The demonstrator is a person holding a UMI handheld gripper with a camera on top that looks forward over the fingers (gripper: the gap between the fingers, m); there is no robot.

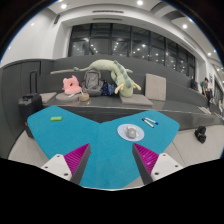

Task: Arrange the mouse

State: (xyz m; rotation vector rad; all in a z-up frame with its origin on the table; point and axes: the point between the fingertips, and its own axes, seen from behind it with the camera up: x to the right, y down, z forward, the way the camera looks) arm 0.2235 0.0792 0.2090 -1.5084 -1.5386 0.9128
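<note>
Mouse sits on the teal bench at one o'clock beyond the open, empty fingers; best to approach low, centring it between the pads before closing.

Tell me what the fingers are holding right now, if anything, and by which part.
Nothing is held. The gripper is open, only bare teal mat between its fingers; the mouse lies beyond them, untouched.
</note>
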